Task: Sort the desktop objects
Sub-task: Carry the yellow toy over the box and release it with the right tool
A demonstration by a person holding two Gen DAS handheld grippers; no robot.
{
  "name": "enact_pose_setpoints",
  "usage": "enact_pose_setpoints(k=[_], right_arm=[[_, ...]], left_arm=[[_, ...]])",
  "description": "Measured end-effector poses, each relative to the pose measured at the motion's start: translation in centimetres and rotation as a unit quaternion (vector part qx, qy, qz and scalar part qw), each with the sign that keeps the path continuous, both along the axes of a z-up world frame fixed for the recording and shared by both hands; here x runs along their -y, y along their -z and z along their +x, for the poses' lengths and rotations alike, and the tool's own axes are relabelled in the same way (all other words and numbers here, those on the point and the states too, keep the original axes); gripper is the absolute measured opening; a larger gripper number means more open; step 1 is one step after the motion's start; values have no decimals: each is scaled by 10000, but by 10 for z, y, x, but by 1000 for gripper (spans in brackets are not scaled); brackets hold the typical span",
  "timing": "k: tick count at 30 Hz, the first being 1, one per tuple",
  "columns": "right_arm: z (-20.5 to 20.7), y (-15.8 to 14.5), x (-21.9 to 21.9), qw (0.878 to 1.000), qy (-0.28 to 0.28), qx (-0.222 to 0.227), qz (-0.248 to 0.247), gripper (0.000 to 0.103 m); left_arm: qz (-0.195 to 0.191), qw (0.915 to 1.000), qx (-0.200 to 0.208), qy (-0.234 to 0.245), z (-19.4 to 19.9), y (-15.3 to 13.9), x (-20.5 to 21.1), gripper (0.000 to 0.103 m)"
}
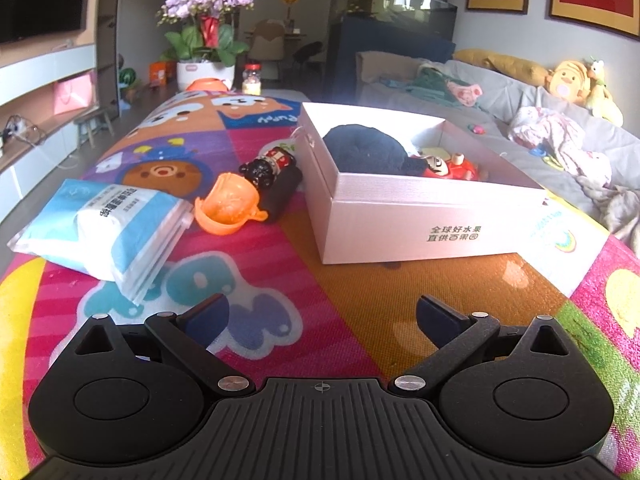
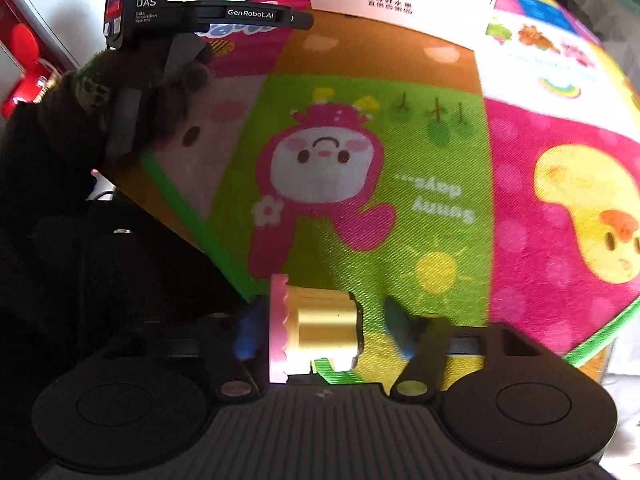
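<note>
The right hand-held gripper [image 2: 320, 330] brackets a gold metallic cylinder with pink scalloped rim [image 2: 316, 328], right pad clear; the left hand-held gripper [image 1: 322, 320] gapes empty above the cartoon-patterned desk [image 1: 360, 280].

Black ribbed left gripper [image 1: 322, 314], blue pads [image 1: 208, 320], silver screws.

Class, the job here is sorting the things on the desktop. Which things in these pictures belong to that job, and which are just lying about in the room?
Part of the job:
- white box
- orange cup
- tissue pack
- toy figure
- gold cylinder, between the right gripper fingers

Just lying about:
- potted flowers
- plush toys
- jar
</note>
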State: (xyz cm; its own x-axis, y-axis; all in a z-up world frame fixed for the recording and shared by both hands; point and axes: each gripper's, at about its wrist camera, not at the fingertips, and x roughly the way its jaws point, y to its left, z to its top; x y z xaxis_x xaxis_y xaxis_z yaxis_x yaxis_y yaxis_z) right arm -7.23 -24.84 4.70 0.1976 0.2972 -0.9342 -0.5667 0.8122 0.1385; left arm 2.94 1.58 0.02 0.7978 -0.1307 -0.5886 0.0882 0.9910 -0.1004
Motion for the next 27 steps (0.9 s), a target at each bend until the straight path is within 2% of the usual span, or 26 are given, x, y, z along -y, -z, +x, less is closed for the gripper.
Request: enact_pose_setpoints(k=[2,5,8,11,14,16,19,23,27], right_arm=[[3,-3,1,10000,99,5,-9,42],[10,-9,0,9991,202,309,-191,42],[20,-23,1,9973,342,640,-141,42],[33,-42,-5,9948,357,958,10,42],[45,-58,-10,9926,303,1164,148,42],[52,-66,-15,9912,240,1281,220,42],[65,-78,-24,9872,204,1549,320,42],[97,-96,-38,9737,383,2184,524,42],[158,-119,-46,9561,913,2621,939,42]], left_arm=[[20,10000,-19,-35,1,0,0,102],[111,9999,-9,-90,0,0,2,102],[408,9991,38,-113,-5,-3,10,102],[598,9977,-79,320,-16,-5,25,102],[838,9942,3,673,-32,-8,40,102],[1006,9919,86,771,-38,-10,46,102],[1051,9910,128,817,-38,-14,48,103],[979,9920,185,774,-34,-17,41,103],[848,9939,241,660,-31,-17,33,103]])
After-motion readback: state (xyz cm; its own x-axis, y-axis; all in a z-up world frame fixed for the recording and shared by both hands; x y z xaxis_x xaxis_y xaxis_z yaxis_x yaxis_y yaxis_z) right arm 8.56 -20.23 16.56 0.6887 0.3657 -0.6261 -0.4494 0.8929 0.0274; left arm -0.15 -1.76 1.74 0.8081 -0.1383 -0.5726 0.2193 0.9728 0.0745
